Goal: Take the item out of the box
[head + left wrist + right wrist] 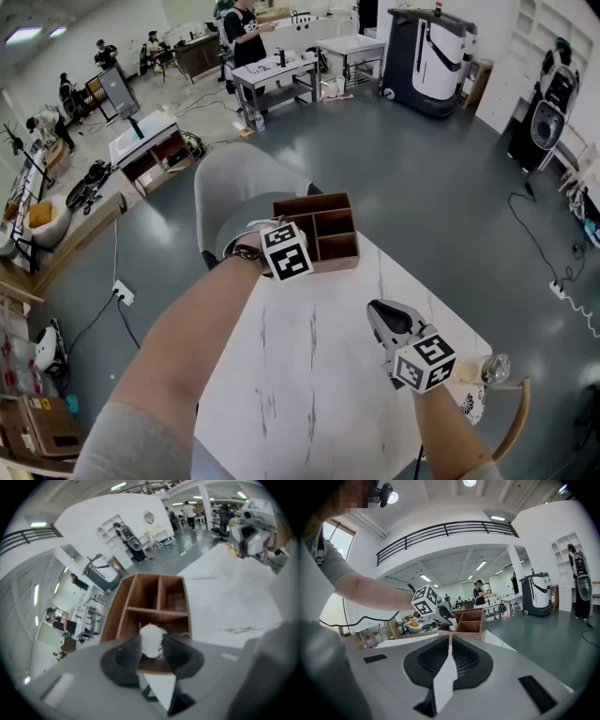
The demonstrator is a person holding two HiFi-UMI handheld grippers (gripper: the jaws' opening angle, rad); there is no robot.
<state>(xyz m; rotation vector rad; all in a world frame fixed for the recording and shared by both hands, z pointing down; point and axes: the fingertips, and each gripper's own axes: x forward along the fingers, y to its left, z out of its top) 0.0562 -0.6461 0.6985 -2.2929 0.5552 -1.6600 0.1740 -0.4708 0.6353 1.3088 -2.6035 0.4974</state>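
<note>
A brown wooden box (323, 228) with several compartments stands at the far end of the white marble table (309, 384). My left gripper (280, 241) reaches into its near left compartment; in the head view the marker cube hides the jaws. In the left gripper view the left gripper (151, 644) has its dark pads closed on a small white item (151, 636) just above the box (157, 597). The right gripper view shows that white item (453, 624) at the box's edge. My right gripper (378, 310) hovers over the table to the right, shut with nothing in it (450, 638).
A grey chair (234, 183) stands behind the table's far edge. A wooden chair (521, 412) and a small clear jar (494, 367) are at the right. Farther off are workbenches, people and a large black and white machine (431, 52).
</note>
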